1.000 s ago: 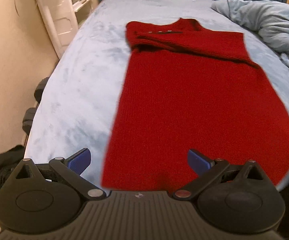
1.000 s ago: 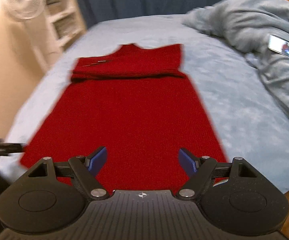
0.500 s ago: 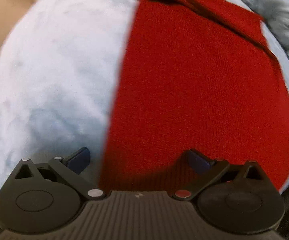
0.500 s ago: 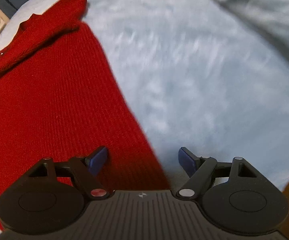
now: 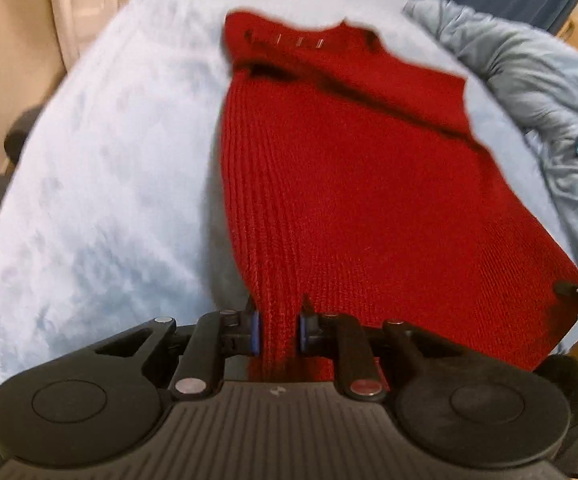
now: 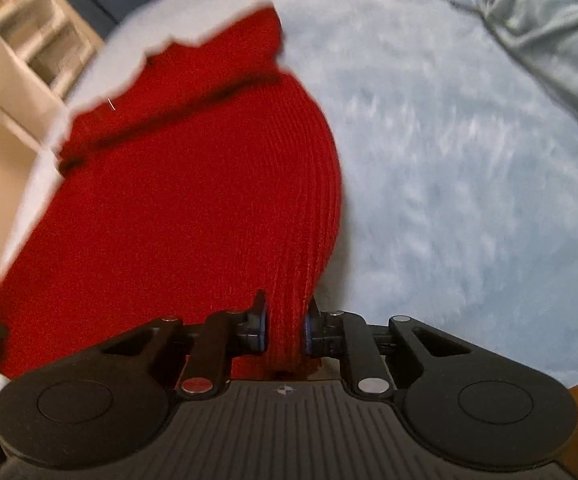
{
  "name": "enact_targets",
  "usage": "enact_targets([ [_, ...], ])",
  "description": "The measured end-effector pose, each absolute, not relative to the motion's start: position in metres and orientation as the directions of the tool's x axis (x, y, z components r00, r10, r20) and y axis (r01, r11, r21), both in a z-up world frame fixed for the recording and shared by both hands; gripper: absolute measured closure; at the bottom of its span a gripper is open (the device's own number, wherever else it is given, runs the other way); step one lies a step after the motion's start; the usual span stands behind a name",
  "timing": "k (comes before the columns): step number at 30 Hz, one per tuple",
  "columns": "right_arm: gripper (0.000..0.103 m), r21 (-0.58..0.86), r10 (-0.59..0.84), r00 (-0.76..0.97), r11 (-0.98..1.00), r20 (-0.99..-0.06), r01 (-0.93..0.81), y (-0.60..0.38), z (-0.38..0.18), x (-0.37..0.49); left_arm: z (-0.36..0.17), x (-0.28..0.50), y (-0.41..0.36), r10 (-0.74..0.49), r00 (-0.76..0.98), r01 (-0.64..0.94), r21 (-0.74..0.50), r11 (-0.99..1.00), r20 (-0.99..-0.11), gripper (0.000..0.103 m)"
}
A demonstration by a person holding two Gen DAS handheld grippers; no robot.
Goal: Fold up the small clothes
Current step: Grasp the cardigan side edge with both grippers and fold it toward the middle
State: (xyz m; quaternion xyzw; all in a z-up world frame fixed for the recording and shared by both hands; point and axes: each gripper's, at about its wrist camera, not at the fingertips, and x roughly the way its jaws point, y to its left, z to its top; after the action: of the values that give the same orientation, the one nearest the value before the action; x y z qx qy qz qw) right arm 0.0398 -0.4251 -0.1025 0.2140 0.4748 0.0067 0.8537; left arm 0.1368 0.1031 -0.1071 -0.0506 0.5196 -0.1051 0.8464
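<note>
The red knit garment lies flat on the pale blue bed cover, its long axis running straight away from both grippers: hem at the near edge of the bed, neckline at the far end, with the sleeves folded across the chest.

The left gripper pinches the near left hem corner; knit fabric is bunched between its blue pads. The right gripper pinches the near right hem corner in the same way. Neither gripper is nearer to the garment than the other (each already holds its own corner, and the cloth between them rises in ribbed tension lines).

Judgement: the coming move is a lengthwise fold. Because the neckline lies directly ahead along the long axis, both grippers should carry the hem forward together, parallel and level, toward the folded sleeves. Uneven travel would skew the fold line. A crumpled grey duvet lies to the right, well apart from the garment's upper part.
</note>
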Motion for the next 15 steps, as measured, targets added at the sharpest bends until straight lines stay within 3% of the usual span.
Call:
enact_targets([
  [7,0.087,0.413,0.234,0.626,0.898,-0.744,0.155,-0.425,-0.046,-0.011,-0.069,0.083,0.114,-0.262,0.478,0.147,-0.218,0.965,-0.839,0.085],
  [15,0.087,0.452,0.266,0.571,0.867,-0.776,0.21,-0.417,-0.044,-0.1,-0.078,-0.002,0.14,-0.318,0.395,0.127,-0.292,0.948,-0.862,0.085],
])
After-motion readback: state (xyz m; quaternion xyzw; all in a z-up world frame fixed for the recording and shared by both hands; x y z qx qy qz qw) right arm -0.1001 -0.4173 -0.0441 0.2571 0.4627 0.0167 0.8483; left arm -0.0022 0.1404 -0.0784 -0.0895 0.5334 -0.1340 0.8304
